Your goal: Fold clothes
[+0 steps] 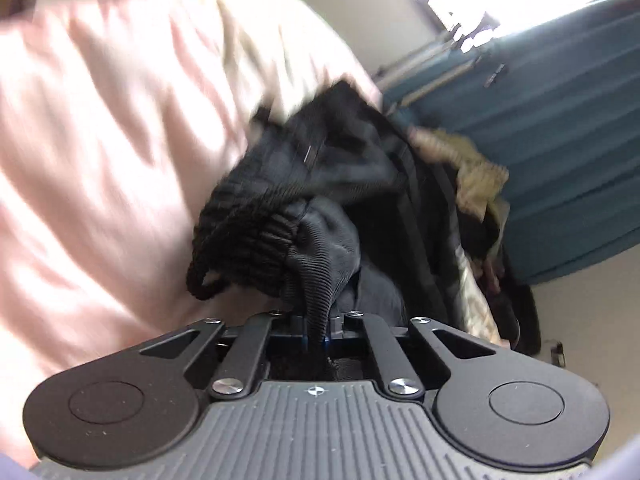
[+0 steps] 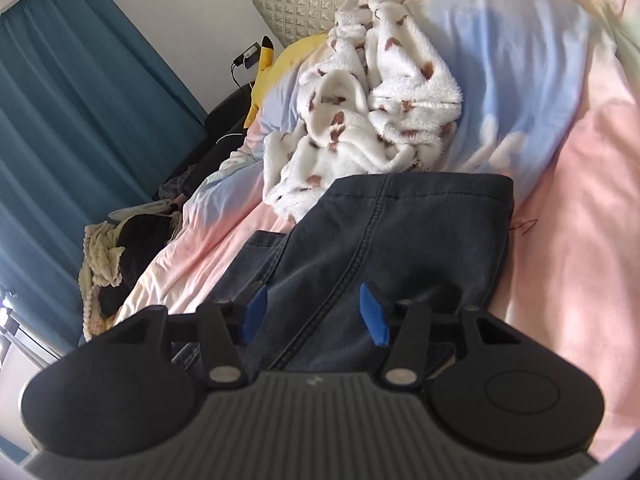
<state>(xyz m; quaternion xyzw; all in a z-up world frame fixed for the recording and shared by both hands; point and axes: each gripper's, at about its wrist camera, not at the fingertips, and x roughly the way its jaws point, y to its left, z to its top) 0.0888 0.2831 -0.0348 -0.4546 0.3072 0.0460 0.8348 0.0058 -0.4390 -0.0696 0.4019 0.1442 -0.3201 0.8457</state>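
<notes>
Pink bed sheet fills both views; only right view shows denim garment flat under the half-wide, empty right claw; left claw pinched on blurred black ribbed garment, pads buried.

Bed w/ pink-and-pale-blue bedding carries everything. Dark denim garment lies flat on it in the foreground. Fluffy white blanket w/ brown spots is bunched just behind, touching the denim's far edge. Yellow plush near the headboard. Heap of cream and black clothes at the bed's left edge.
</notes>
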